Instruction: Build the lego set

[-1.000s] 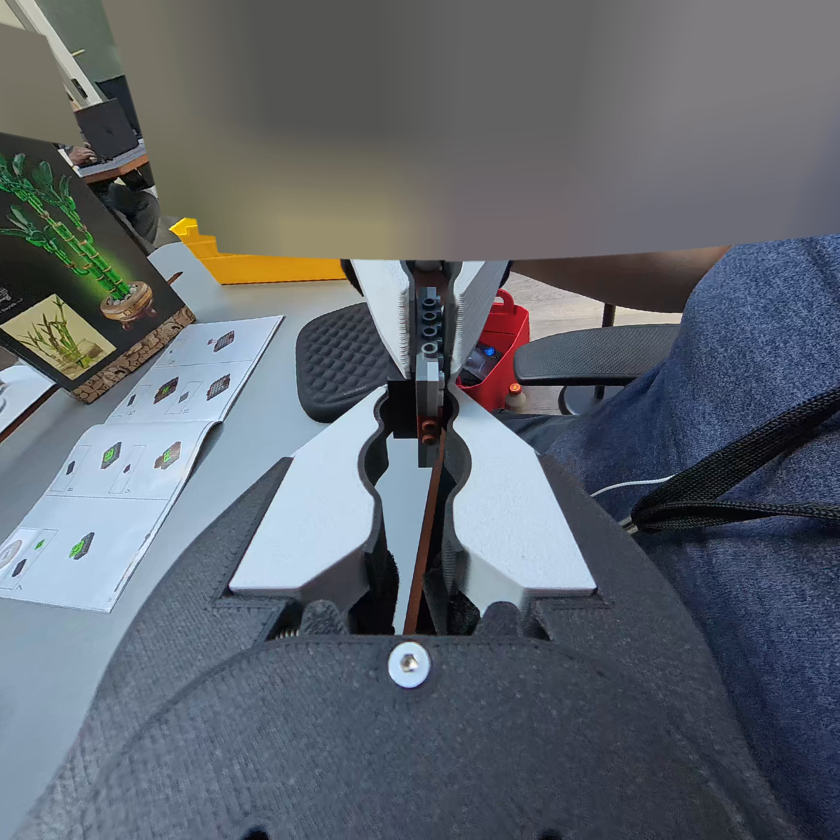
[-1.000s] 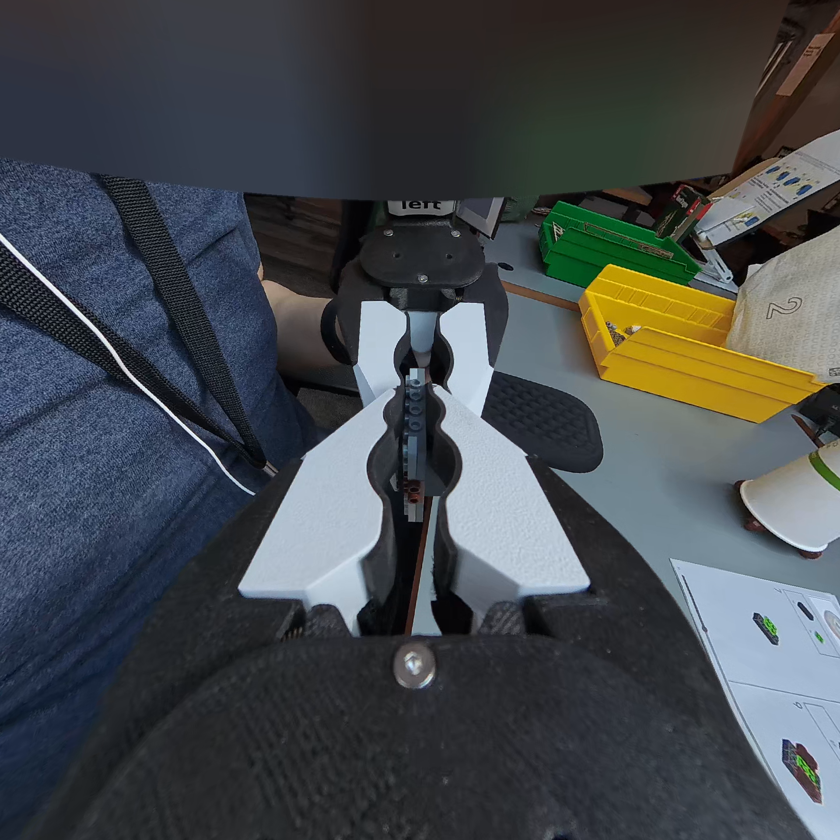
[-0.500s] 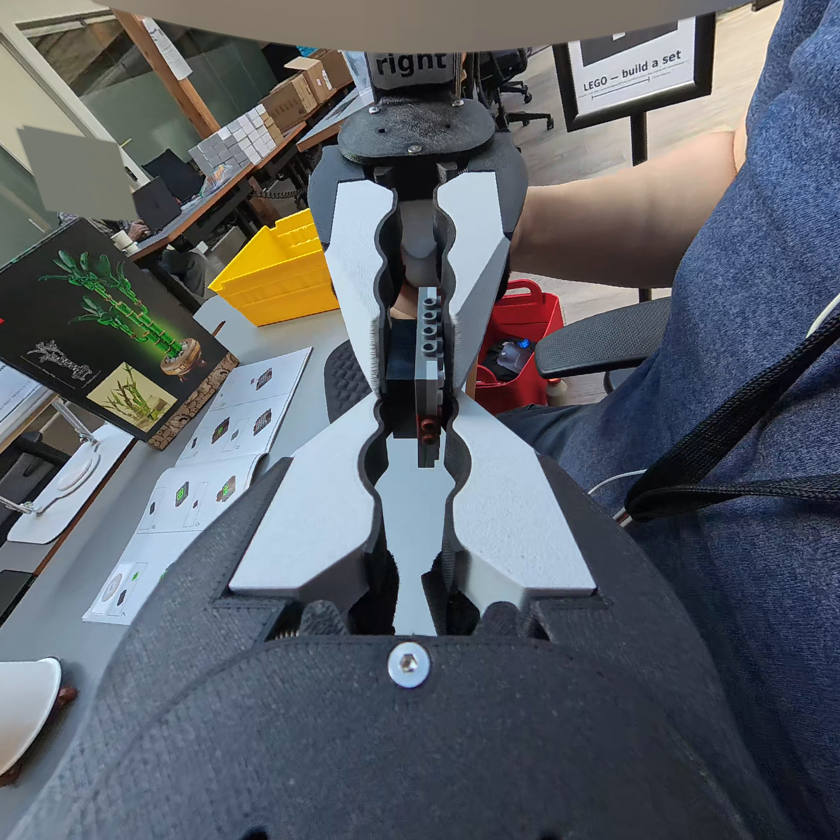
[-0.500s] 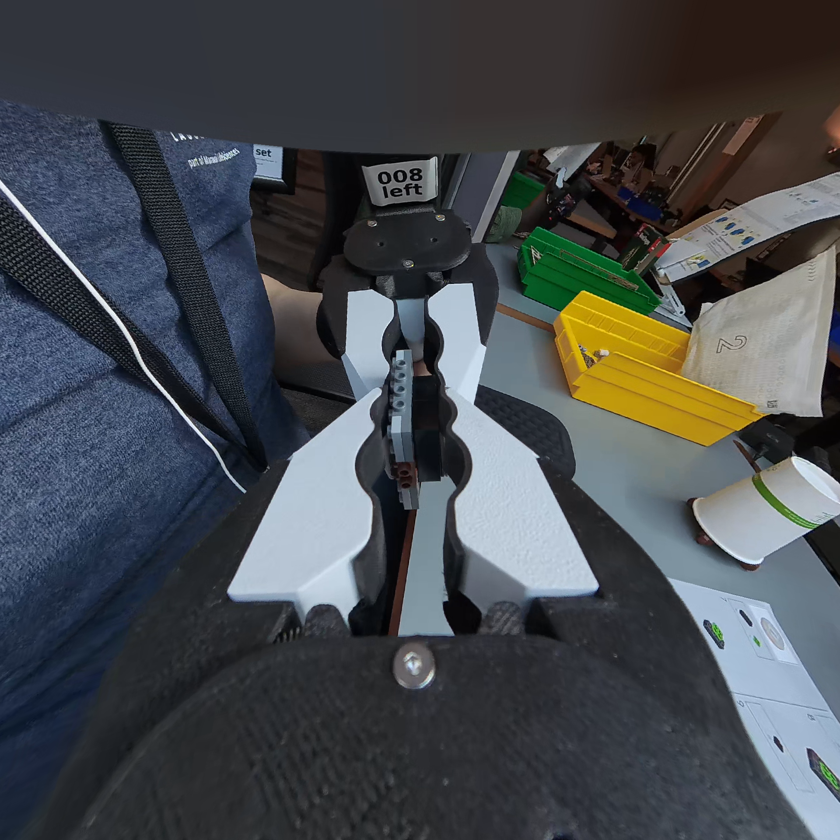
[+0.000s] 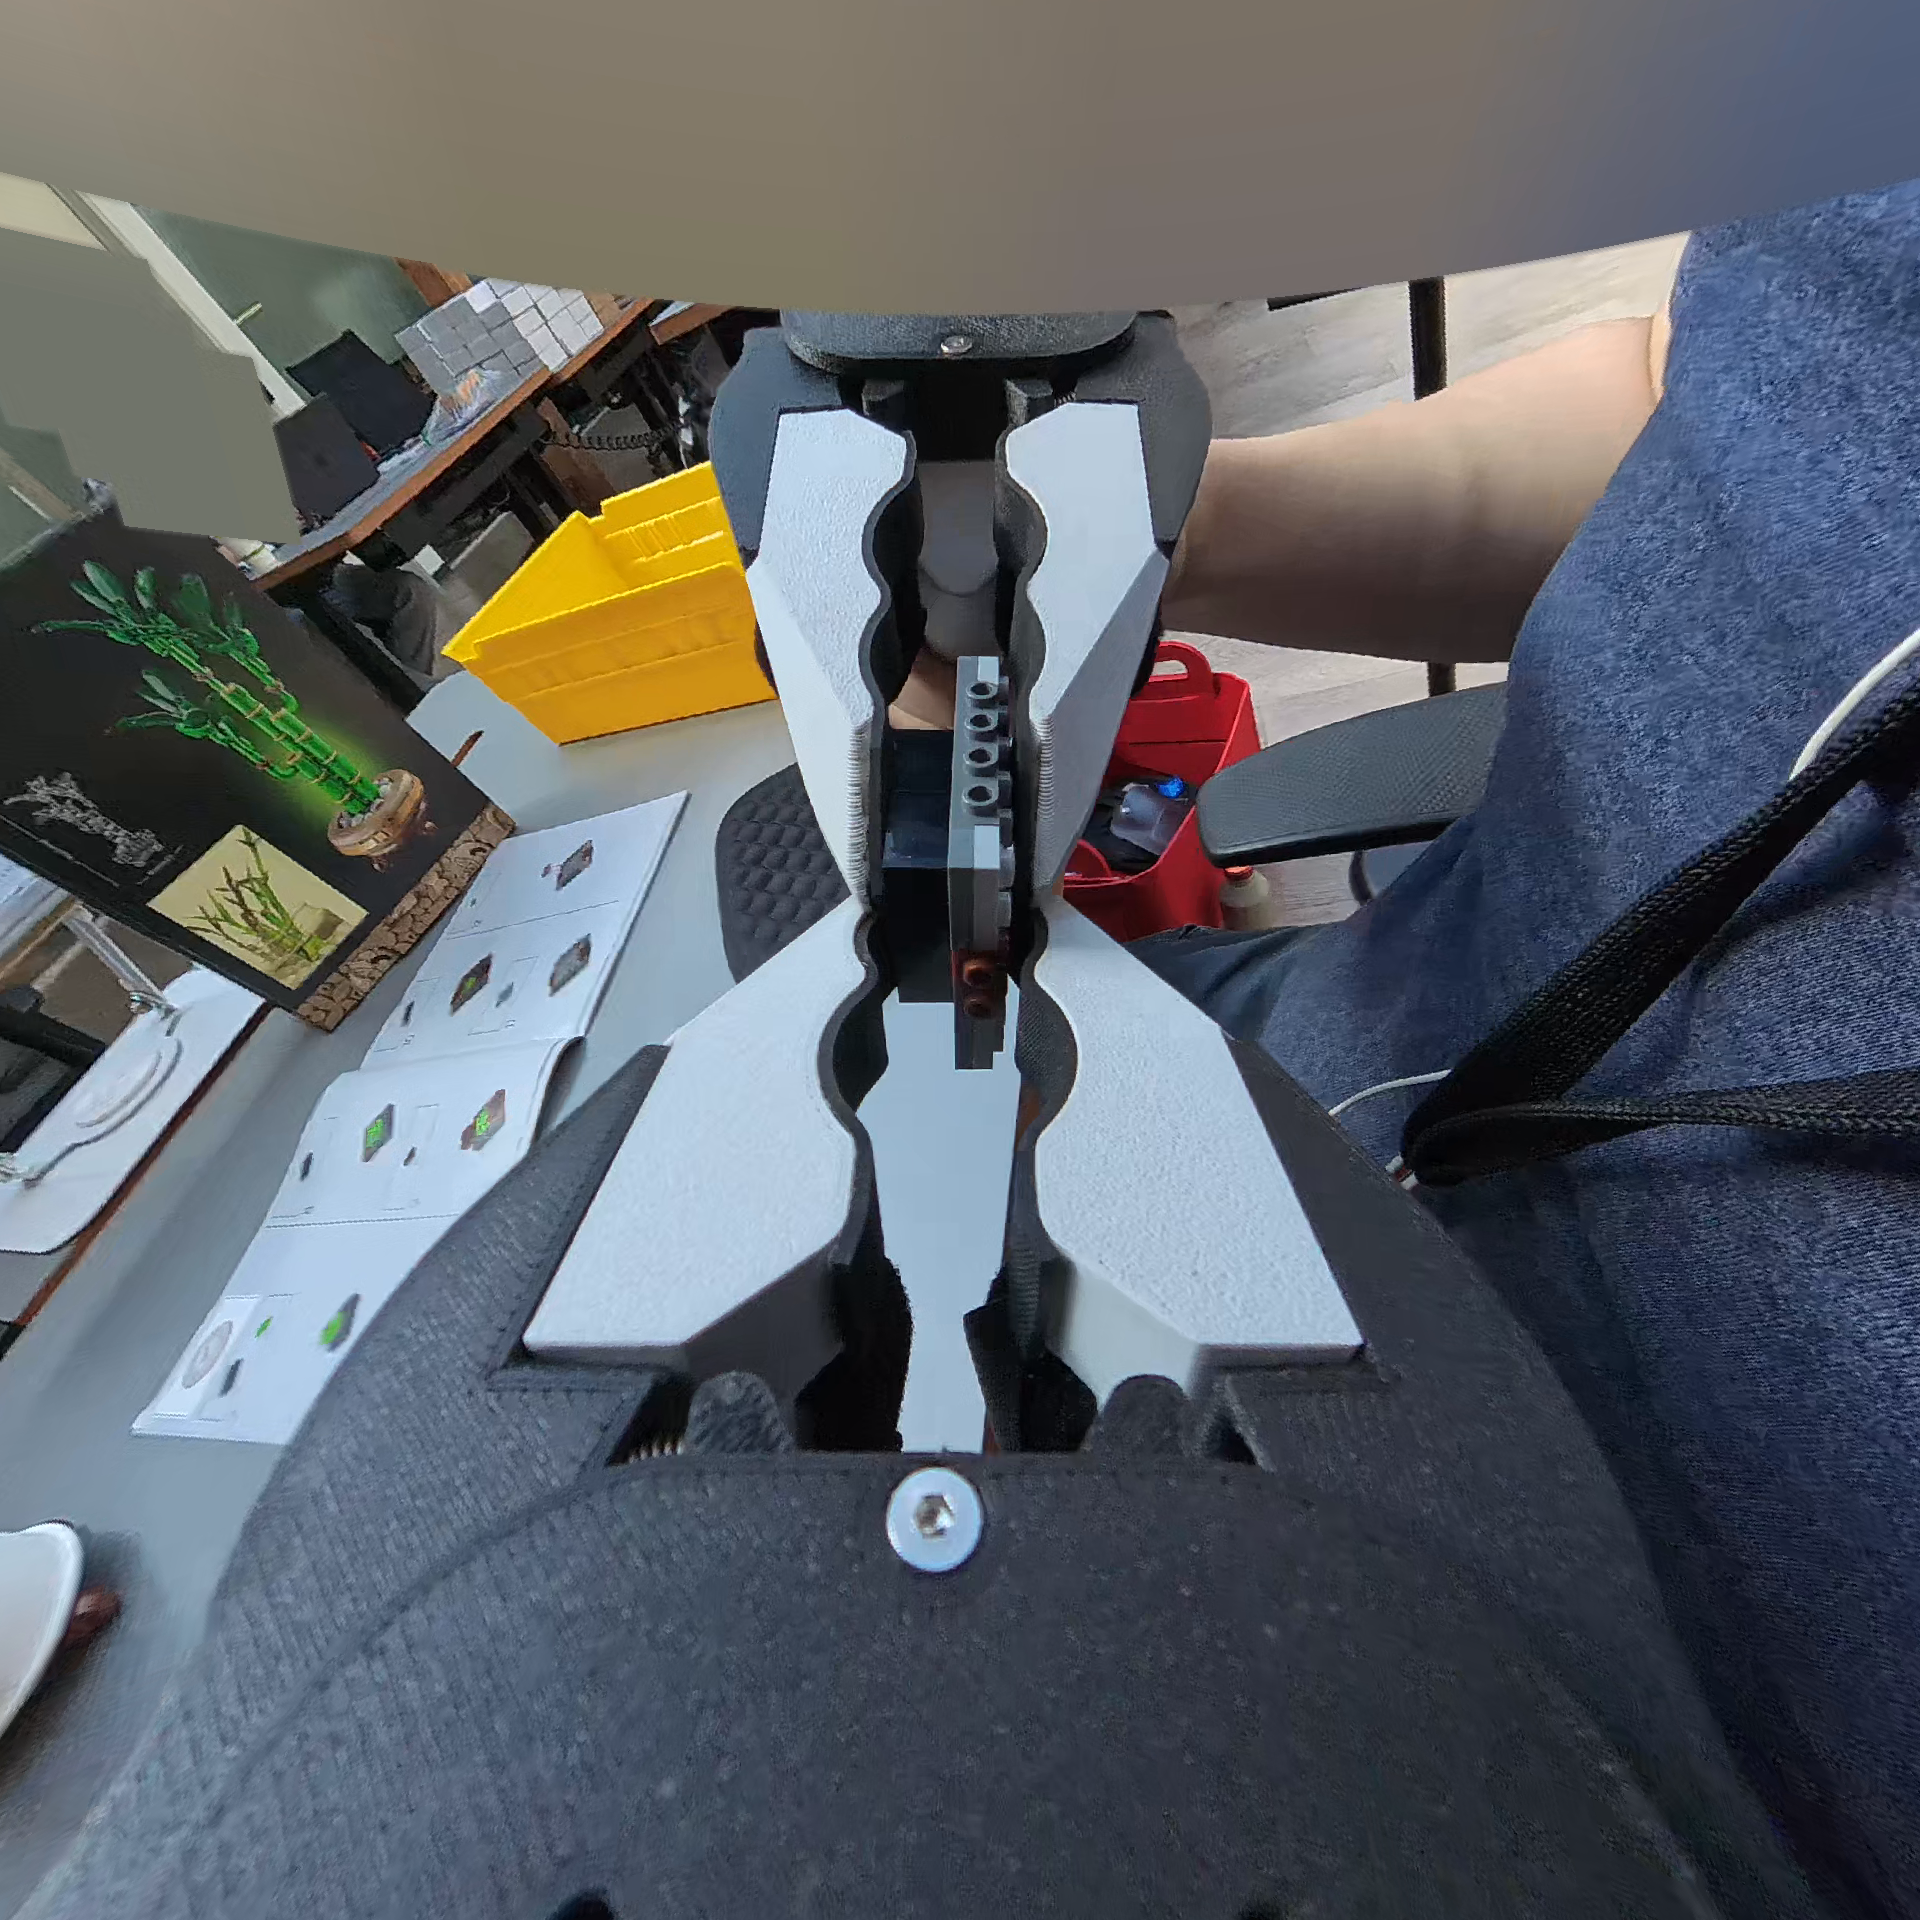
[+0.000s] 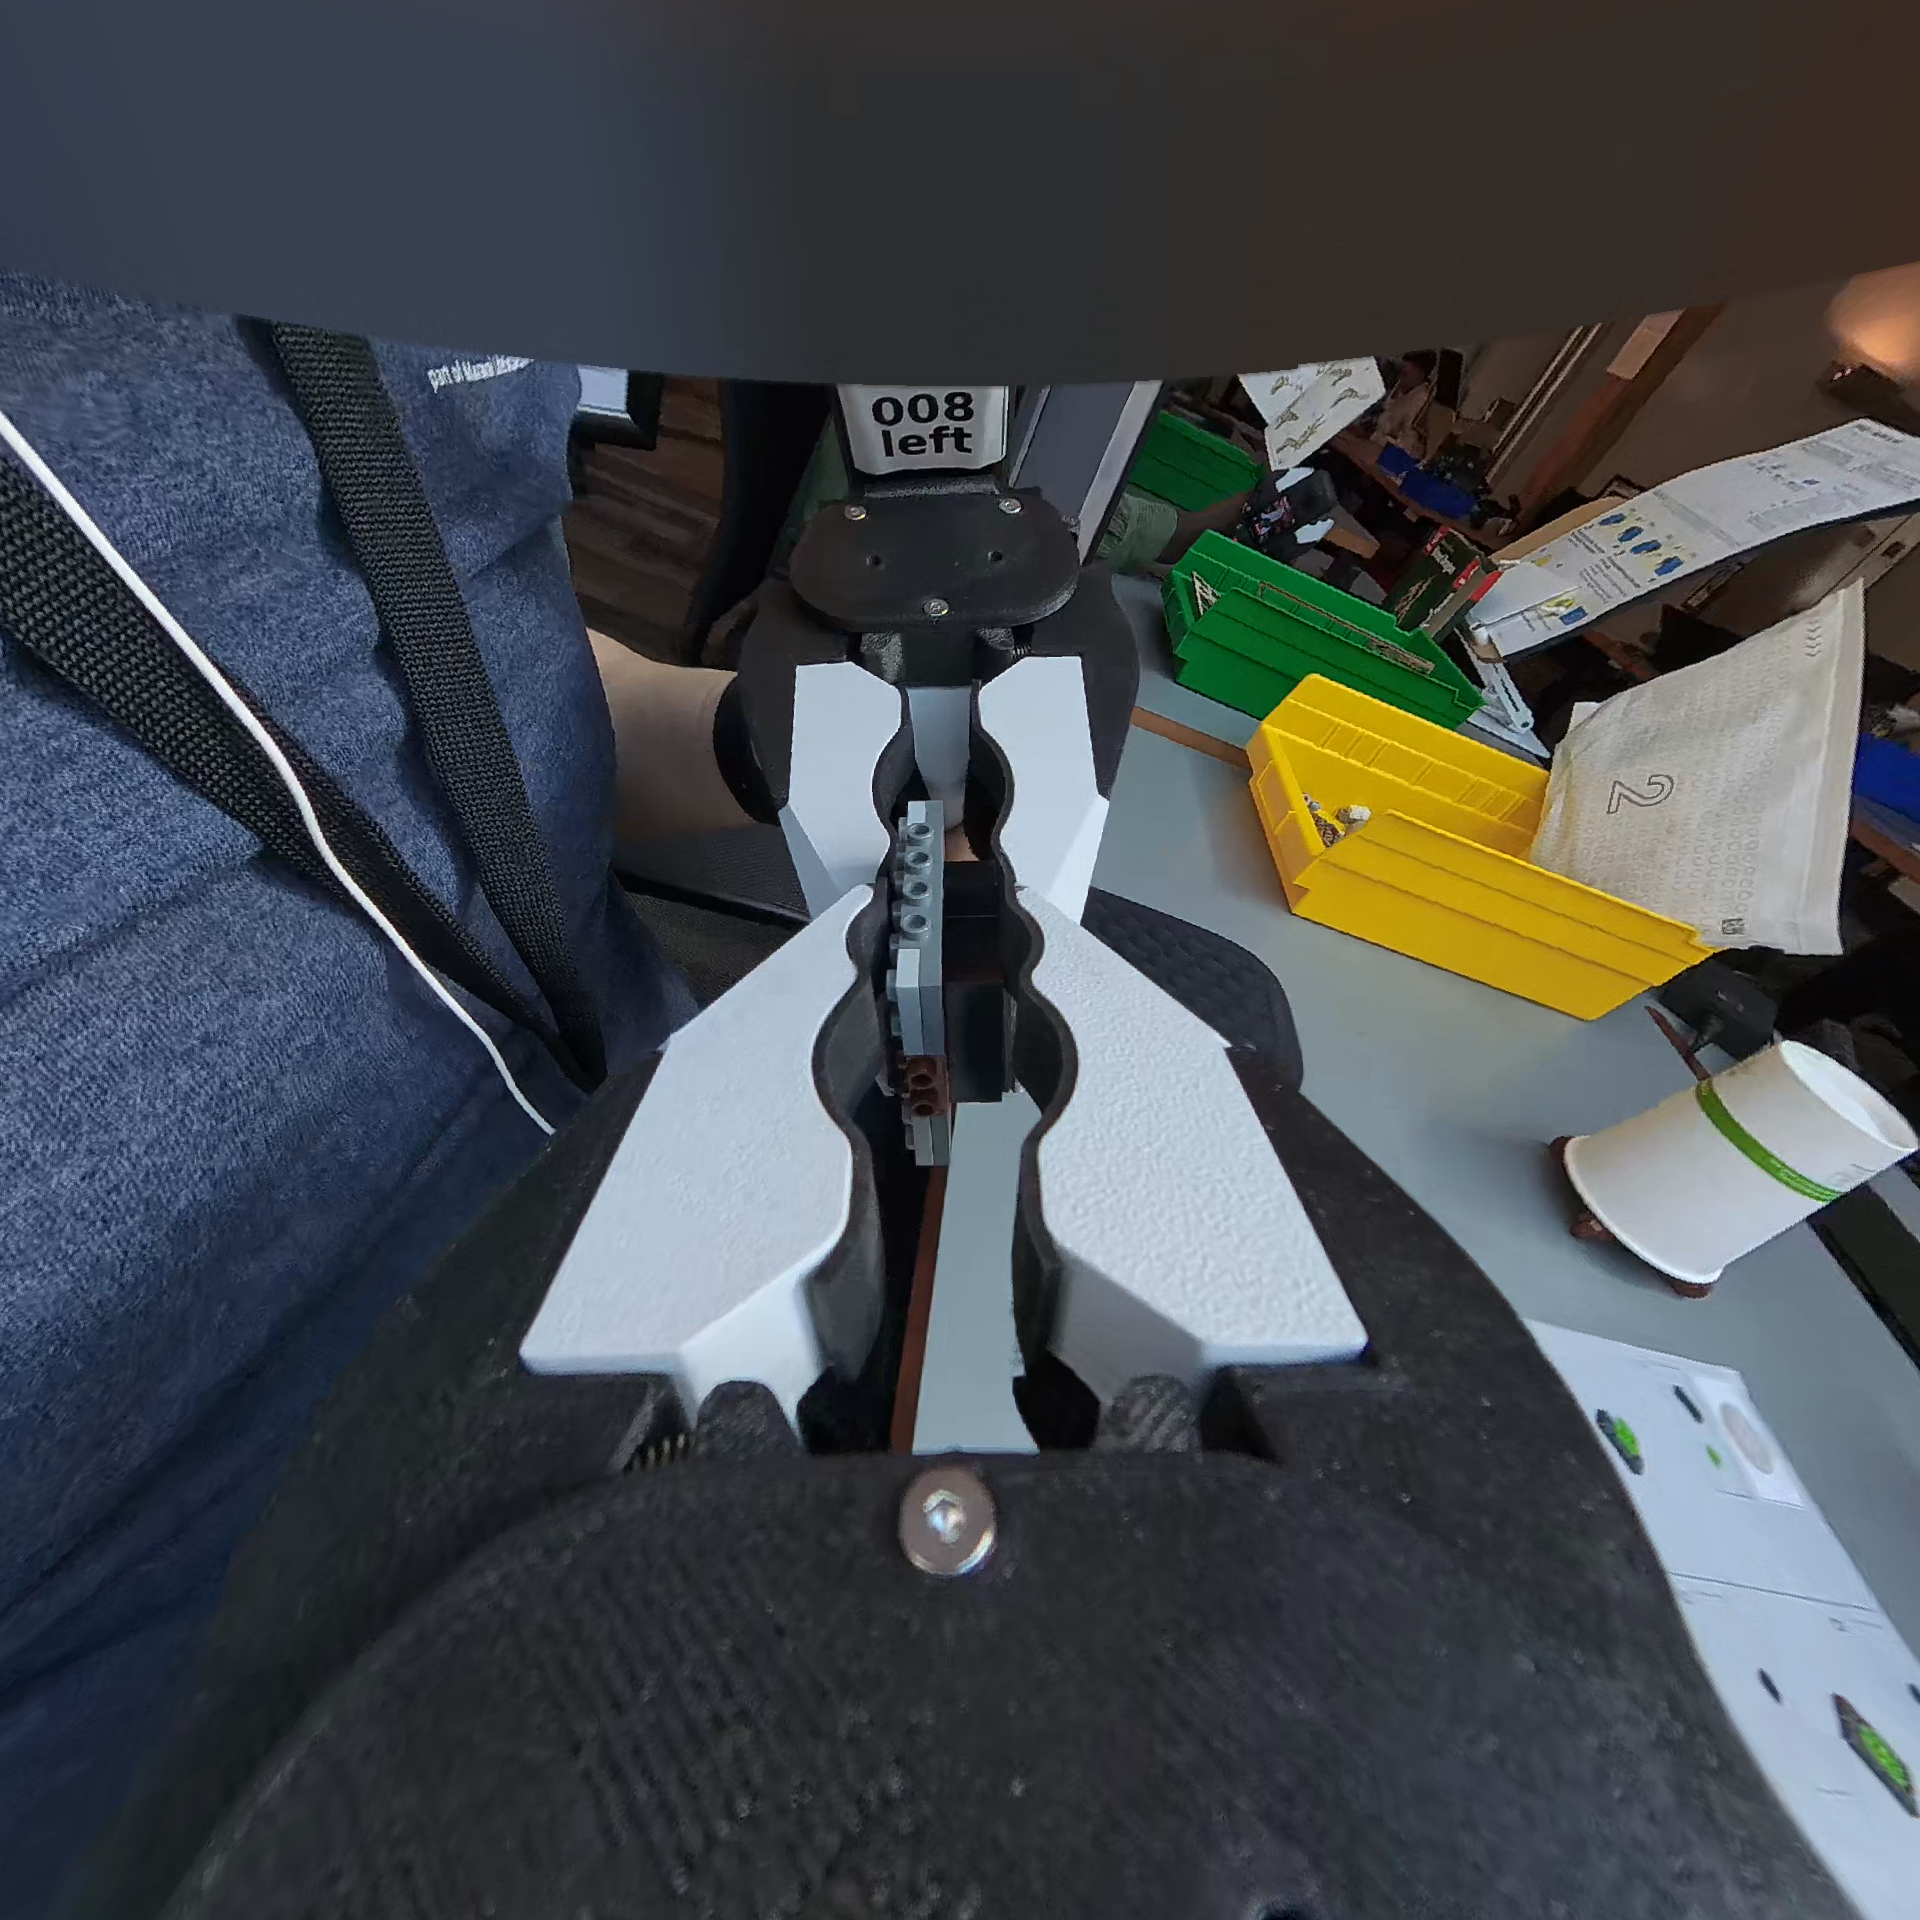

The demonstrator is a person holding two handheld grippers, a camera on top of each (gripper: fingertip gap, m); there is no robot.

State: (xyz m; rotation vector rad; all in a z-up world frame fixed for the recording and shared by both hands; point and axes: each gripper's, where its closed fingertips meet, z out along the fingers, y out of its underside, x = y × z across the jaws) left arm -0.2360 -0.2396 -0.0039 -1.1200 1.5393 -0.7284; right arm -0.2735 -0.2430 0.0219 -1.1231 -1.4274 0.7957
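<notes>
left hand-held gripper (image 5: 943, 940): clamped on the lego assembly (image 5: 961, 883), tips meeting the other tool nose to nose.
right hand-held gripper (image 6: 940, 951): clamped on the same lego assembly (image 6: 935, 997) from the opposite end.
lego assembly: held in the air between both tools, above the near edge of the surface (image 5: 156, 1236); grey studded strip, black block, small brown piece.
left side: box with bamboo picture (image 5: 197, 748) leaning at the surface's edge, open instruction booklet (image 5: 436, 1060) flat just beside it.
middle: black pad (image 6: 1184, 987) under the tools, open grey room around it.
right side: yellow bin (image 6: 1455, 852), green bin (image 6: 1288, 634) behind it, tipped paper cup (image 6: 1725, 1164) near the edge.
room: cluttered desks beyond.
</notes>
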